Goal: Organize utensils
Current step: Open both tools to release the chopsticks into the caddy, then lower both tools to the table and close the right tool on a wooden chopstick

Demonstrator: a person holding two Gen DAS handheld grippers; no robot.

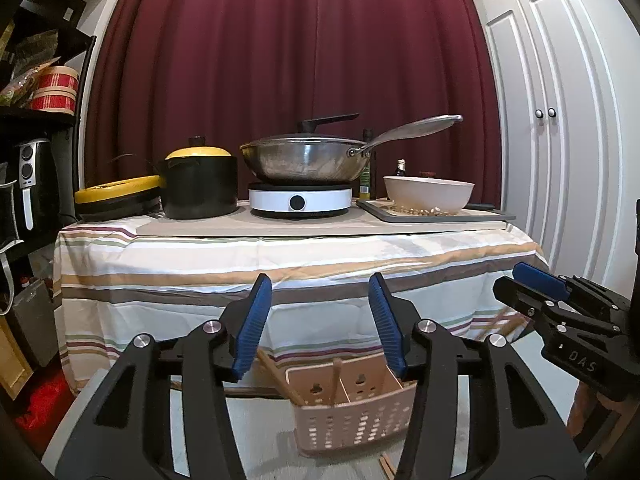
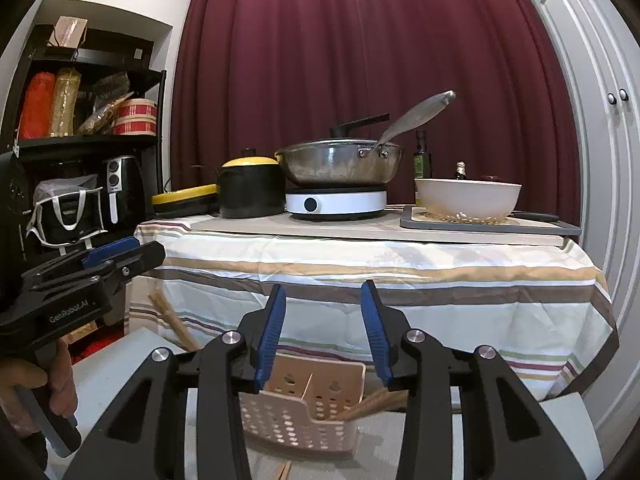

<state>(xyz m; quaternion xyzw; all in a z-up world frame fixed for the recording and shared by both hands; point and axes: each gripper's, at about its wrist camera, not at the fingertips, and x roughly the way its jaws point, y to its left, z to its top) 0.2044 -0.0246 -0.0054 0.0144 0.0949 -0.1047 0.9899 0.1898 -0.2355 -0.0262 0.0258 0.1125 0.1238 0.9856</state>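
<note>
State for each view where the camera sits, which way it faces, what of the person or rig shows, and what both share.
Left wrist: on the left gripper, low, facing the striped-cloth table; the right gripper juts in at right.
Right wrist: on the right gripper, facing the same table; the left gripper and the hand holding it show at left.
Shared: pink utensil caddy, wok, white bowl.
</note>
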